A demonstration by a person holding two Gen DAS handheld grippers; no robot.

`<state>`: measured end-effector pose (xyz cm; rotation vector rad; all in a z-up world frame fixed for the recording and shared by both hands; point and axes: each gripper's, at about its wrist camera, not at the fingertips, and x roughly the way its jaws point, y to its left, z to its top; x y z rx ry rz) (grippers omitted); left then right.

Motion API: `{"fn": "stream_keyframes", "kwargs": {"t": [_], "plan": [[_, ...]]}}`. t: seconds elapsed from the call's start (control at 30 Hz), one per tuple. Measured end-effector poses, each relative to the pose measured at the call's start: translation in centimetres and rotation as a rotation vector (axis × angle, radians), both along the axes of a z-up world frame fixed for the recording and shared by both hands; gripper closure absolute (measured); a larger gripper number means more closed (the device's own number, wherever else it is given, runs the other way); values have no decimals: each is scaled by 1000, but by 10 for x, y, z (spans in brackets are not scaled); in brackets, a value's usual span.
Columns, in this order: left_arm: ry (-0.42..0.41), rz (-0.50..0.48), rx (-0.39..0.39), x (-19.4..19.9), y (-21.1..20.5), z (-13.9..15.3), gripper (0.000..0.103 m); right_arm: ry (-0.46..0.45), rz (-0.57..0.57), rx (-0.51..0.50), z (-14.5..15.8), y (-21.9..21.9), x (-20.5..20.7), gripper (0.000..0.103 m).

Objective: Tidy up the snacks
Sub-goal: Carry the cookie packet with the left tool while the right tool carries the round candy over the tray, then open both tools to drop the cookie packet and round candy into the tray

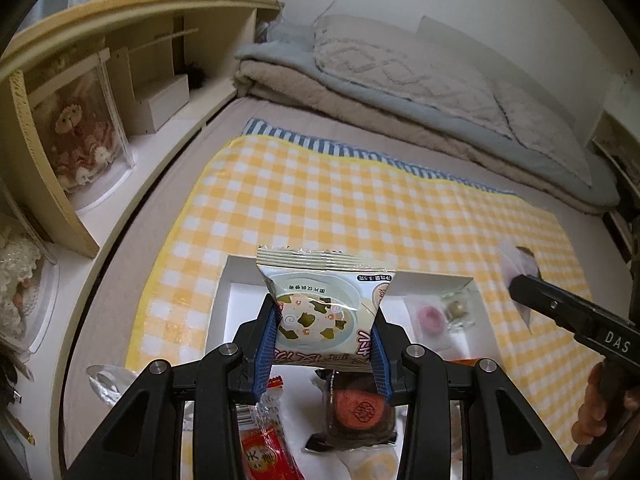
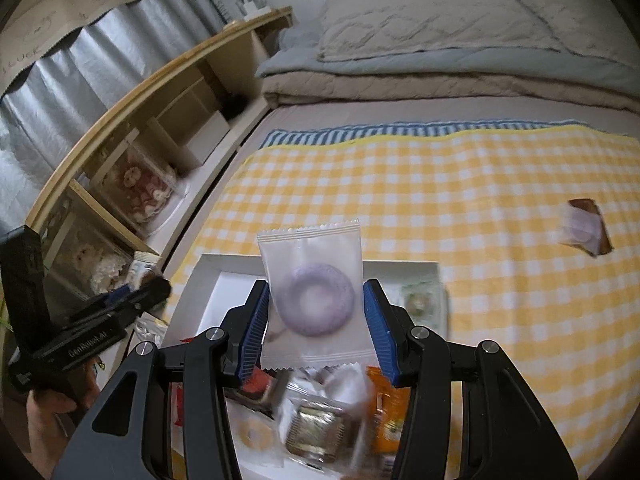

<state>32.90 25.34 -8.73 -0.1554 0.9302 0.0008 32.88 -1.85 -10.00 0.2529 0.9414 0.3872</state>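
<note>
The left claw (image 1: 326,344) is clenching a pale soup-picture packet (image 1: 324,304) between its blue pads, the packet standing upright above the near edge of a white tray (image 1: 224,304). The right claw (image 2: 316,328) is gripping a frosted sachet (image 2: 314,296) holding a purple ring-shaped sweet, also upright and also above the tray (image 2: 208,280). In the left view the right claw (image 1: 516,286) is showing at the right edge, blurred, with a hand (image 1: 600,408) behind it.

The tray is lying on a yellow checked cloth (image 1: 360,200) spread over a bed (image 1: 224,128). Two small wrapped sweets are already sitting in its right compartment: a pink sweet (image 1: 428,316) and a greenish sweet (image 1: 458,308) just beside it.

Nearer the cameras, a heap of loose snacks is lying below the claws: a red packet (image 1: 260,440), a dark wrapper with an orange round cake (image 1: 360,408), an orange packet (image 2: 390,416) and a gold-foil piece (image 2: 316,428).

Another wrapped purple ring with a brown backing (image 2: 586,228) is lying apart on the cloth, well to the right of the tray.

A wooden shelf (image 1: 120,40) is running along the bed's left side, and folded bedding (image 1: 400,92) is lying beyond the cloth.
</note>
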Motion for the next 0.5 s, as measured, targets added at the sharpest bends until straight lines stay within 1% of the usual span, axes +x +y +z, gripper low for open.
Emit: {"fn": "stream_keyframes", "kwargs": {"t": [0.2,0.4,0.5], "plan": [[65,-11,20,30,0,-32,63,61,18,28,-22,24,23,54],[130,22,34,59,10,-65,63,140,59,19,-51,44,40,54],[146,39,45,68,16,-75,63,168,66,24,-62,48,46,54]]}}
